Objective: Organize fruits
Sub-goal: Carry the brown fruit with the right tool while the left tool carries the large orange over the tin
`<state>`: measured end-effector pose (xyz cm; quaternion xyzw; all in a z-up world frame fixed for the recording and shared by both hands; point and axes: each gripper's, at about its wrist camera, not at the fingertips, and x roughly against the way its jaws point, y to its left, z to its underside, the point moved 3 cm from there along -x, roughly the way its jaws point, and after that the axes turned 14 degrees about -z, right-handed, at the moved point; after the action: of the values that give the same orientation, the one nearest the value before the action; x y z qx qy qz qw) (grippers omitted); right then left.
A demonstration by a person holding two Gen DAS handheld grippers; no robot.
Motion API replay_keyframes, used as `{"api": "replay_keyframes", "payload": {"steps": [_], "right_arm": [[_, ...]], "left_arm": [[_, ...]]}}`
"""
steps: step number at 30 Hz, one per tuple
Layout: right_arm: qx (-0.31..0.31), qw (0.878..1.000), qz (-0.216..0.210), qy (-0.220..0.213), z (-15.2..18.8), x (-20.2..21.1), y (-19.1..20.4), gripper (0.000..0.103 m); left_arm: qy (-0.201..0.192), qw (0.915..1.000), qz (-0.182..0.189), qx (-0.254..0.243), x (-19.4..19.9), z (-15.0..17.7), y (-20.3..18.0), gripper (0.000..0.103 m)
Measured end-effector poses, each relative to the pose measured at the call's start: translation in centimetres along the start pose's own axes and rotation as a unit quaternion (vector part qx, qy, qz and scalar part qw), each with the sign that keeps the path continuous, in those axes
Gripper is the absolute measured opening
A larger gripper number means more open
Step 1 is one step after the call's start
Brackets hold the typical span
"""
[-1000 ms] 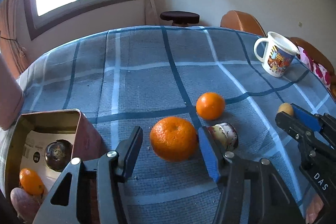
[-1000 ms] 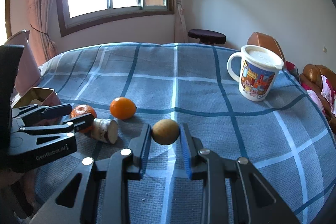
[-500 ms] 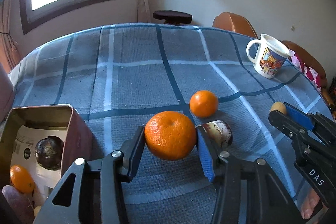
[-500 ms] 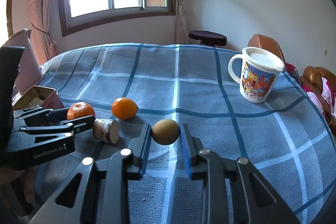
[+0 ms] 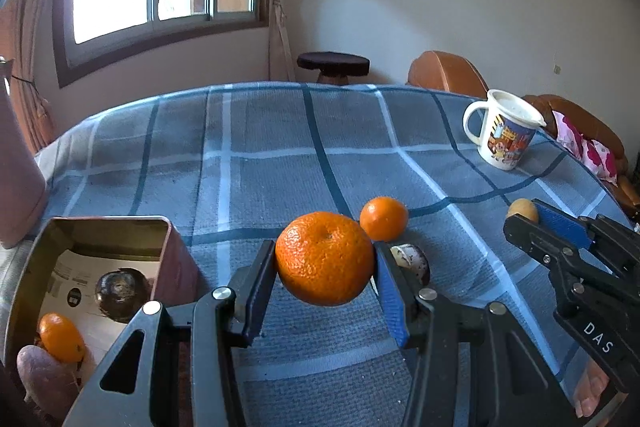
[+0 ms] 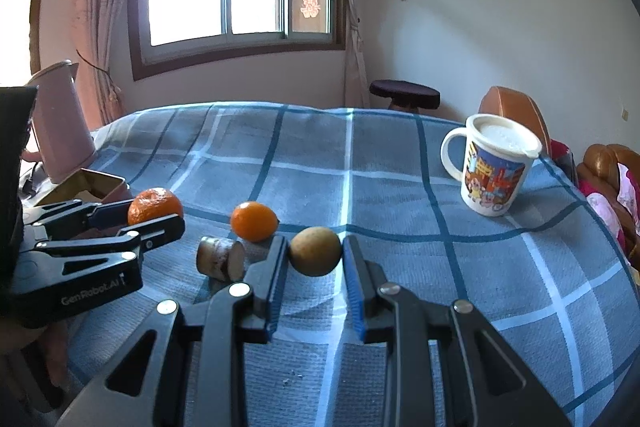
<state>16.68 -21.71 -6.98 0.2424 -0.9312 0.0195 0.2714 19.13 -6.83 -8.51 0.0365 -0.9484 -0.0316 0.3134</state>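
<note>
While the left gripper (image 5: pixel 325 267) clamps the large mandarin (image 5: pixel 325 258) between both pads, clear of the blue checked tablecloth (image 5: pixel 280 155), the right gripper (image 6: pixel 316 259) is closed on a small brown fruit (image 6: pixel 315 251). A smaller orange (image 6: pixel 254 221) lies on the cloth between them. The open tin (image 5: pixel 102 227) at left holds an orange fruit (image 5: pixel 60 337) and a dark round fruit (image 5: pixel 120 289).

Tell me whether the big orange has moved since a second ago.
Yes. The big orange, clamped in the left gripper, is lifted off the checked cloth, now overlapping the small orange.
</note>
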Motion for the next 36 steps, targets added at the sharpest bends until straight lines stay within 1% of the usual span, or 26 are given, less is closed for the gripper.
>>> {"api": "replay_keyframes", "payload": {"steps": [12,36], "right_arm": [[0.013,1.000,-0.002,-0.021,-0.1,0.8,0.5,0.031],[0.026,0.997,-0.002,-0.066,-0.2,2.5,0.7,0.031]], "left_arm": [[-0.033,0.9993,-0.014,-0.003,1.5,0.1,-0.1,0.050],[-0.083,0.9957,-0.038,-0.013,3.6,0.4,-0.4,0.050]]}}
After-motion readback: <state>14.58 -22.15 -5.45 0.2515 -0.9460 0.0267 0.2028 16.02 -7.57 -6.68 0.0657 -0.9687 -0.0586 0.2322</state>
